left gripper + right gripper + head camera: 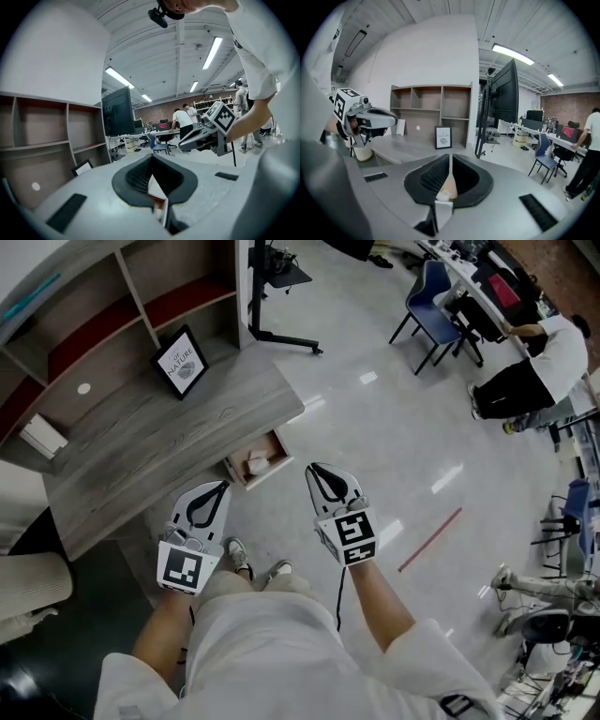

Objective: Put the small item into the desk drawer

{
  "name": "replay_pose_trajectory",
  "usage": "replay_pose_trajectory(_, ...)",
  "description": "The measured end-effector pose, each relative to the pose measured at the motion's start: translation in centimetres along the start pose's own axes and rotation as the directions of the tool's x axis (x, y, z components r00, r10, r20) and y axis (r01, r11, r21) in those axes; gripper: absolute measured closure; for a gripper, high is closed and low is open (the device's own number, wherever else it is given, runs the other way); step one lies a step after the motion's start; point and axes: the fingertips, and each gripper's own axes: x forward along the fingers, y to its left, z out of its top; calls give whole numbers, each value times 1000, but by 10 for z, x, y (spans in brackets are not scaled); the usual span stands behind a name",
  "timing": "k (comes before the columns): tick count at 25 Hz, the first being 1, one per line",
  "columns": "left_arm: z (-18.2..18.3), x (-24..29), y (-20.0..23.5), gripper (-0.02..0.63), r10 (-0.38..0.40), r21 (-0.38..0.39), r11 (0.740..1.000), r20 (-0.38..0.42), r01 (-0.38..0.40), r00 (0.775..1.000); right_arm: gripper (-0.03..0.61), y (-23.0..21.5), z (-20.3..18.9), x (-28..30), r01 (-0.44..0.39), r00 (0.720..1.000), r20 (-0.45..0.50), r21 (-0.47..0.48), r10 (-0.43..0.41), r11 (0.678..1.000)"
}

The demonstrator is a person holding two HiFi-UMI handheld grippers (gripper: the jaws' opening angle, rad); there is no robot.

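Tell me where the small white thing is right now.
In the head view, the small white item lies inside the open drawer jutting from the grey desk's edge, left of centre.

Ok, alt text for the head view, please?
Looking down from the person's head: the desk drawer stands open at the grey desk's edge, a small pale item inside. Left gripper and right gripper hover shut and empty just short of it.

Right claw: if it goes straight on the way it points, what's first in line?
Probably the framed picture on the desk: the right claw points at it and seems to pass just above the desk. Depth is unclear.
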Motion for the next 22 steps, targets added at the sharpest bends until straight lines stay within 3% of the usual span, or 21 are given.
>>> replay_pose_trajectory(7,26,-22,20,607,54,16,998,18,-55,998,581,-3,39,-18,-18,997,74,70,13,997)
replay_pose_trajectory(14,55,-40,41,607,120,-24,993,70,-119,990,581,6,78,-40,-72,984,173,144,47,987)
replay_pose_trajectory(22,58,-57,68,607,177,-35,984,66,-175,982,581,-33,110,-79,-7,958,281,209,-53,978)
